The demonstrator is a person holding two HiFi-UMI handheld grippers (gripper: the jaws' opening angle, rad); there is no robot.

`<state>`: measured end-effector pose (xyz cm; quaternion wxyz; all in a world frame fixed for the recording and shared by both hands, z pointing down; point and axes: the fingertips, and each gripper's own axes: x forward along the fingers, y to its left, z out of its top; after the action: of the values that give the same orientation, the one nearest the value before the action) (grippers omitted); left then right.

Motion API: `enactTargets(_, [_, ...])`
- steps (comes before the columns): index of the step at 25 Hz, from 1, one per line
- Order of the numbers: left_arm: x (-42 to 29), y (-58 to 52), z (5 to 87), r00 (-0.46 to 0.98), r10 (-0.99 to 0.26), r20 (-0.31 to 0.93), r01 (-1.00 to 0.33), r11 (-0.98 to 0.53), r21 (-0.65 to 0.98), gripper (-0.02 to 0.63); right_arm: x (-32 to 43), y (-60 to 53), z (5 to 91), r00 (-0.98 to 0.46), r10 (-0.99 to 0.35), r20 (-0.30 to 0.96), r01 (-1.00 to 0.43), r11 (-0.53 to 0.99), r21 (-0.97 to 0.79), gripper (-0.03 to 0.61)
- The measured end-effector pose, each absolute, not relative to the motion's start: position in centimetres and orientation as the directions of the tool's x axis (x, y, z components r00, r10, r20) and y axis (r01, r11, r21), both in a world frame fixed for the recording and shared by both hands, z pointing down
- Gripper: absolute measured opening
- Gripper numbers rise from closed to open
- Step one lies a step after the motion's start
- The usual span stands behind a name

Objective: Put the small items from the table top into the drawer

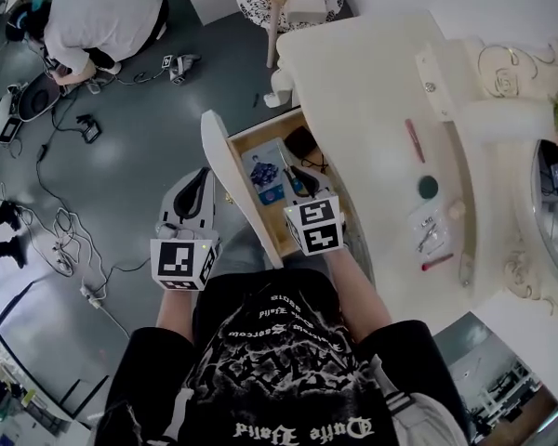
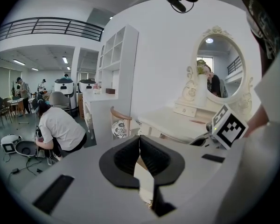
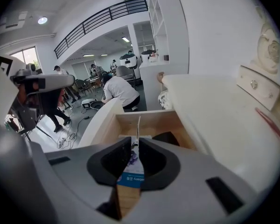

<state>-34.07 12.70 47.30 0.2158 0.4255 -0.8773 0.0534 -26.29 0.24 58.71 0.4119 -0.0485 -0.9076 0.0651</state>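
**Head view: thin stick over the open drawer**

Big cream worktop (image 1: 363,91) sits on the right. The open drawer (image 1: 221,161) is right under the right tongs (image 3: 134,144). They pinch a thin stick (image 3: 137,129) that points along the drawer. The left tongs (image 2: 139,141) are closed and empty.

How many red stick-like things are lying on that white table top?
2. One red stick lies beyond the dark round disc; the second red stick lies nearer the person, beside a clear packet.
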Motion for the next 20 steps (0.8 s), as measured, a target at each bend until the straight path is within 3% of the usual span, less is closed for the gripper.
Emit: enactTargets(20, [-34.5,13.6,48.1,-0.581,-0.663,0.471,-0.724,0.686,0.072,0.015,-28.7,3.0,64.9,-0.534,0.252,0.807,0.196,0.965,-0.172,0.061])
